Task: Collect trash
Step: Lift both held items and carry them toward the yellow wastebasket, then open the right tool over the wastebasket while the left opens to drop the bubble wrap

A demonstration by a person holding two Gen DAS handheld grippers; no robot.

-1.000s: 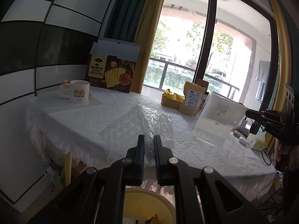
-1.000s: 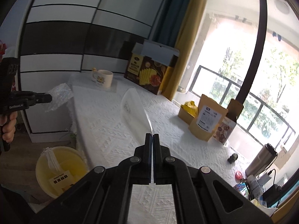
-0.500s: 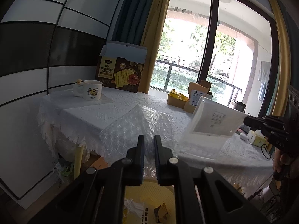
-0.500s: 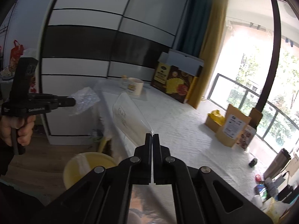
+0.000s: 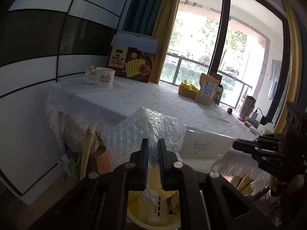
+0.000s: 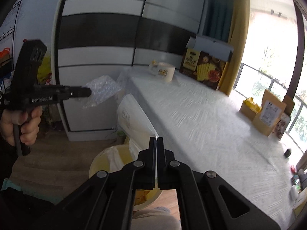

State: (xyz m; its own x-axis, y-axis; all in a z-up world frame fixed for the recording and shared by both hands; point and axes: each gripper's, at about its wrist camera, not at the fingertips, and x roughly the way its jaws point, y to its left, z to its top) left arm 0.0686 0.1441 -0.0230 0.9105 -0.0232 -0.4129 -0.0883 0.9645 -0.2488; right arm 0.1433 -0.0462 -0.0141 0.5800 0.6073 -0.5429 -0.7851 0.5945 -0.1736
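Left tongs (image 5: 153,149) pinching a sheet of bubble wrap (image 5: 142,132), fingers nearly together with film bunched between them. Sheet hangs clear of the bench (image 5: 145,99), off its near edge, above the yellow bin (image 5: 153,216) on the floor. Bin already holds tissue and wrappers.

Right tongs (image 6: 156,149) pressed tight on one corner of a flat clear plastic bag (image 6: 134,118); the bag sticks out stiffly ahead, past the bench's near edge, over the bin rim (image 6: 99,159).

Both pieces held by an edge, probably so they drop free when the tongs spread. Both look staged for release into the bin.

Mug (image 5: 104,76), snack box (image 5: 132,65) and brown pouches (image 5: 208,92) sit along the bench's far edge, untouched; they seem not to be trash.
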